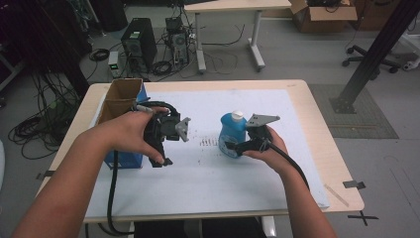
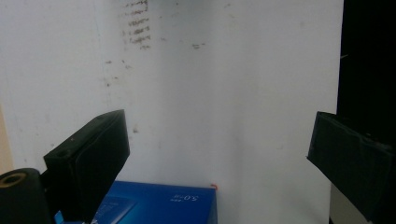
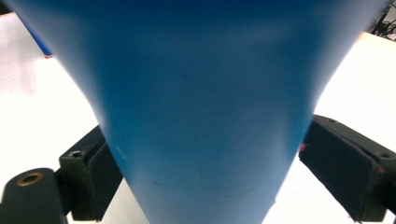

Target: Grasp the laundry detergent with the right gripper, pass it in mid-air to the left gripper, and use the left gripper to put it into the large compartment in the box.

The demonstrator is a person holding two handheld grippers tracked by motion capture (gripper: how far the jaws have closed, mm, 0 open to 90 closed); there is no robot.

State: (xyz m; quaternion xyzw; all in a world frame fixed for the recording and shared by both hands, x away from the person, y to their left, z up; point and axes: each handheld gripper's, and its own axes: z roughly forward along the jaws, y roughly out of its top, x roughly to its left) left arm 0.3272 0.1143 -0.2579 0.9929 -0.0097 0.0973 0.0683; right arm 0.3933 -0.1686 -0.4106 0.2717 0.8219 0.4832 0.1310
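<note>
Blue bottle (image 1: 233, 135) with a white cap stands upright, clamped between the right gripper (image 1: 234, 147); left gripper (image 1: 166, 161) spread.

Open white mat (image 1: 208, 168) between both grippers, passable. Left edge blocked by blue box (image 1: 126, 159) and cardboard box (image 1: 119, 99). Blue bottle (image 1: 232, 134) obstructs centre-right, probably upright.

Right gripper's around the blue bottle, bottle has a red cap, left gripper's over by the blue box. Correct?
Not quite: the cap is white, not red, as the high view shows. The rest holds: the right gripper has its fingers either side of the blue bottle, and the left gripper is by the blue box.
</note>
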